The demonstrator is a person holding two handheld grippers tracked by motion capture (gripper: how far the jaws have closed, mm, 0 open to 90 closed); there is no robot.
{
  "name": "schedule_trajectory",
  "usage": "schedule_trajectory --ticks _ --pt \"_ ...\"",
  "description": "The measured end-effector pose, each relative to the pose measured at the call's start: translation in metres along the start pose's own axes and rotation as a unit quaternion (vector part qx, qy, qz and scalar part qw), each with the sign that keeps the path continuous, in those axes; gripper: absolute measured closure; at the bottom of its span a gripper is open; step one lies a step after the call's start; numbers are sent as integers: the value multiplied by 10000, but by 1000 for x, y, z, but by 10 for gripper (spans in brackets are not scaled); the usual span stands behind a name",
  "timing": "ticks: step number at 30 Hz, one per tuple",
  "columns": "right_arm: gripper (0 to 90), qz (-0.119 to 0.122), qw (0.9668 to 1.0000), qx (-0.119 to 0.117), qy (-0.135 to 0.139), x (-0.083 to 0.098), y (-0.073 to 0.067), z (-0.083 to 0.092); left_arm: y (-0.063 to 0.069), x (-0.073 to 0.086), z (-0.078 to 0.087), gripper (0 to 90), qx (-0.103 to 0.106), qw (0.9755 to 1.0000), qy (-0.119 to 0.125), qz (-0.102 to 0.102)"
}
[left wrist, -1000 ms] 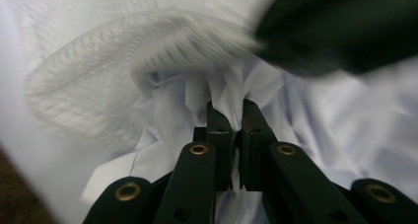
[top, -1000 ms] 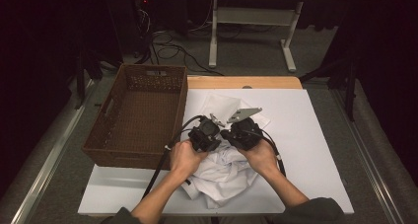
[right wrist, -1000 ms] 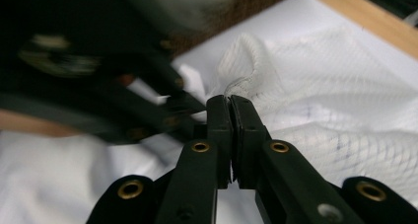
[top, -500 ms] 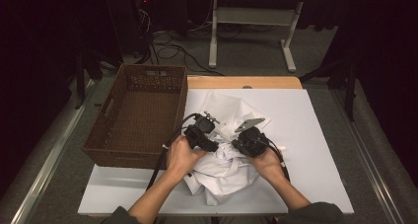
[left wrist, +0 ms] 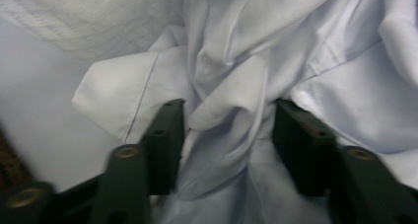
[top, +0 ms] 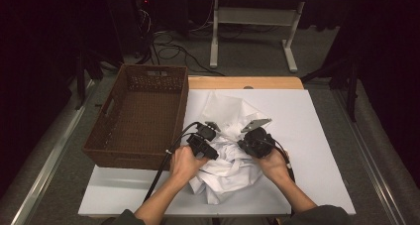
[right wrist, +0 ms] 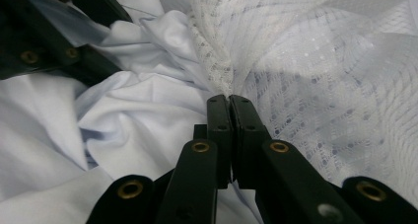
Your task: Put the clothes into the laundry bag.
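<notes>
Right now, 2 hand-held grippers work a heap of white cloth on the white surface (top: 317, 116), and the heap sits toward the near edge, about midway along it. The heap has 2 fabrics: a smooth white garment (top: 225, 173) crumpled nearest the person, and a white mesh fabric (top: 223, 108) spread flatter beyond it, reaching toward the far edge.

The left gripper (top: 210, 131) lies over the left side of the heap, its black cable (top: 166, 163) trailing back past the person's left hand (top: 184, 161). In the left gripper view, this gripper (left wrist: 226, 125) has its jaws spread partway, and a raised fold of the smooth white garment (left wrist: 231, 100) stands up between them. The jaws have just been closing after opening, yet the pads do not visibly press on the fold; cloth touches the inner faces loosely.

The right gripper (top: 250, 136) rests on the right side of the heap in the person's right hand (top: 273, 163), a grey plate on top. In the right gripper view, this gripper (right wrist: 229, 101) has its jaws pressed together, pinching a gathered edge of the white mesh fabric (right wrist: 315, 61), which fans out above the tips. The smooth garment (right wrist: 133, 115) lies just beside it to the left there, and the left gripper's black frame shows in the upper left corner.

A brown wicker basket (top: 171, 116) stands at the left edge of the surface, overhanging it, well apart from the right gripper and near the left one.
</notes>
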State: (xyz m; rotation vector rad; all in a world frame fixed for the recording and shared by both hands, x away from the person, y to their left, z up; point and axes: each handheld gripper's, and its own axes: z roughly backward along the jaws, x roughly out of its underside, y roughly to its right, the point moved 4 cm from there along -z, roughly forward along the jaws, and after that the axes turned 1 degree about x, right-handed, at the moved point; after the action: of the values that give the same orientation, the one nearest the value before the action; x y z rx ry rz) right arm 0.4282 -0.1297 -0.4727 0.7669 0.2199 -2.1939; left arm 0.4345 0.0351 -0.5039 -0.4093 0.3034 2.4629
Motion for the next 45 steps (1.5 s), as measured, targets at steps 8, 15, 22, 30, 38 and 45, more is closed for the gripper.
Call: schedule_trajectory --ticks 8,15,22,30,38,45 --pt "891 -46 9995 -105 283 -7 -3 9 7 -2 23 861 118 9968 712 -346" --pt "892 188 9974 -186 674 -34 -17 25 33 -15 51 868 435 9897 1159 -724" --pt "892 396 9970 -257 617 -30 -29 28 12 -26 9 860 116 9934 1063 -409" --pt "891 245 9993 -221 193 -9 -17 10 11 -14 30 551 90 9925 1163 -371" --pt "891 283 9996 -69 -27 4 -9 5 6 15 45 374 -74 9971 724 -200" --pt "891 143 9998 -138 -47 10 -5 3 -3 19 -6 362 113 9995 150 264"
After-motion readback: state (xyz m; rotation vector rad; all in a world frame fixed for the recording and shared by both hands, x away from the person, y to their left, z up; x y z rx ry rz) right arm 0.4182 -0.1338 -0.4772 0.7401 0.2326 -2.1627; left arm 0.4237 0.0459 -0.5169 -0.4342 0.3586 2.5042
